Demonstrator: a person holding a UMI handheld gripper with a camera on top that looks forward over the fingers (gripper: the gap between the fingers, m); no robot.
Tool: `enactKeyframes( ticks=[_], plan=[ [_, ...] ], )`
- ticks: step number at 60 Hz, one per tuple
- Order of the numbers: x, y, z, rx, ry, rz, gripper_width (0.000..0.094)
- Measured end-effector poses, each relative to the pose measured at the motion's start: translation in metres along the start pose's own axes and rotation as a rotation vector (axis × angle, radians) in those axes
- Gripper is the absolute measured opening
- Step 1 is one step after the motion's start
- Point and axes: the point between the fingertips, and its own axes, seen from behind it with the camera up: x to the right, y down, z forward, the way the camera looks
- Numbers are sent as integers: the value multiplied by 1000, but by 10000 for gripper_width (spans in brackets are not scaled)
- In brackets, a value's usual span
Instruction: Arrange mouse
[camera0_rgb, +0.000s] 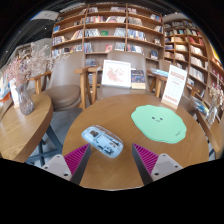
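The gripper hovered over the near edge of the round wooden surface, its jaws spread wide and holding nothing. Just ahead of the left finger lay the mouse, pale and lying at a slant on bare wood, apart from both pads. To its right, beyond the right finger, sat the mint-green mouse mat, near the mouse but not touching it. The likely risk was in the grasp: the mouse lay askew to the jaws, so closing without first turning to match it could pinch a rounded corner and let it skid or twist free. Farther back stood a display card, chairs, and bookshelves lining the wall
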Motion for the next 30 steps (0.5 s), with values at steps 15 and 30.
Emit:
enactKeyframes(
  ticks=[15,30],
  plan=[
    [1,-16,24,-18,-4,53,853],
    [5,-29,43,-18,3,62,843]
  ],
)
